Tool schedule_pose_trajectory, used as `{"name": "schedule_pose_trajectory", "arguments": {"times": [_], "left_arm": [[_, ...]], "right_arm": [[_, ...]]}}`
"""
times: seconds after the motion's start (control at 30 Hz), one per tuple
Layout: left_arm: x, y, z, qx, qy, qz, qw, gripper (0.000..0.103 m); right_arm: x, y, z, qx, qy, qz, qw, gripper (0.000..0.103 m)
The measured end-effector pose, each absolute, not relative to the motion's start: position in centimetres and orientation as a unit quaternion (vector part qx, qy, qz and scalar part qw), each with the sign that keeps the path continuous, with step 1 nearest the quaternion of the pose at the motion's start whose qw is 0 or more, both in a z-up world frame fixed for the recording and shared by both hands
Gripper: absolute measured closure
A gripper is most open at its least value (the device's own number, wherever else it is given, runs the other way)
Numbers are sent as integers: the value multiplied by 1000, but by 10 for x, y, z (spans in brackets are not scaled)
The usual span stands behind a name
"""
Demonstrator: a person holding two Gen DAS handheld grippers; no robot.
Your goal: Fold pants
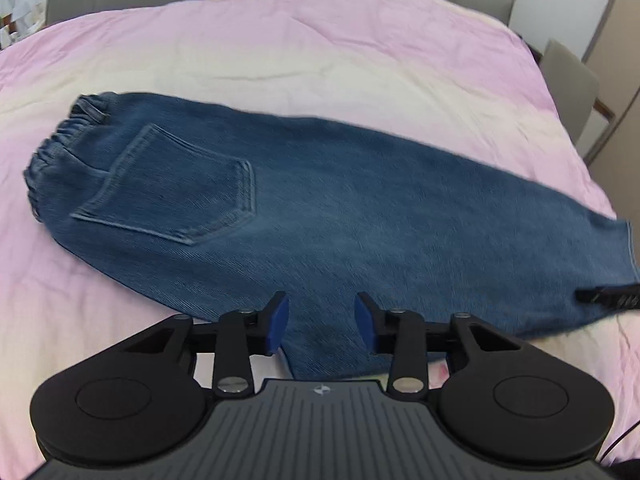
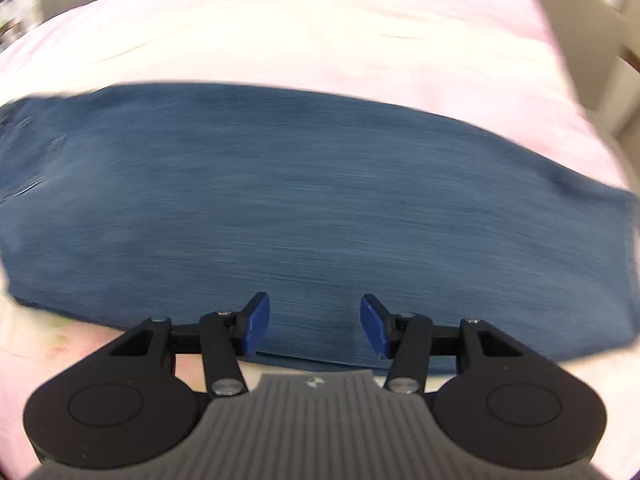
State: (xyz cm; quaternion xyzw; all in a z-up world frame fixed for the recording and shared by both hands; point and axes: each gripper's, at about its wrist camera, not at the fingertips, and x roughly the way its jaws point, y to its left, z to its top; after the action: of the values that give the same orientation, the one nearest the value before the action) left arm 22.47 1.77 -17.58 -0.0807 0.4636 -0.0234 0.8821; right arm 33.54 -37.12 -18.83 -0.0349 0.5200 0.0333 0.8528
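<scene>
Pants lie flat on the pink bed, with the stretchy waist on the left and the leg ends on the right. We think one fold is done, because we see just one leg shape and one back pocket on top. We still need to fold them across to make them short.

Our left hand-held gripper is released, wide apart, holding nothing, just over the near edge of the jeans. Our right hand-held gripper is released too, empty, over the same near edge. Its view is blurry.
</scene>
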Motion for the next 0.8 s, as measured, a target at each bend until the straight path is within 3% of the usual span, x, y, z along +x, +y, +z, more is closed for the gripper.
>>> {"name": "schedule_pose_trajectory", "arguments": {"times": [0.2,0.37,0.47,0.63,0.8], "left_arm": [[228,5,-207,-59,508,-8,859,67],[233,5,-222,-69,522,15,850,67],[237,-2,-212,-65,519,35,851,68],[221,-12,-179,-101,443,57,889,67],[239,-48,-168,-106,449,13,887,67]], "right_arm": [[327,-509,-187,91,522,-102,842,55],[316,-569,-194,144,509,-147,836,55],[311,-594,-197,182,502,-153,831,54],[302,-624,-214,281,489,-148,812,48],[298,-644,-233,352,476,-138,794,48]]}}
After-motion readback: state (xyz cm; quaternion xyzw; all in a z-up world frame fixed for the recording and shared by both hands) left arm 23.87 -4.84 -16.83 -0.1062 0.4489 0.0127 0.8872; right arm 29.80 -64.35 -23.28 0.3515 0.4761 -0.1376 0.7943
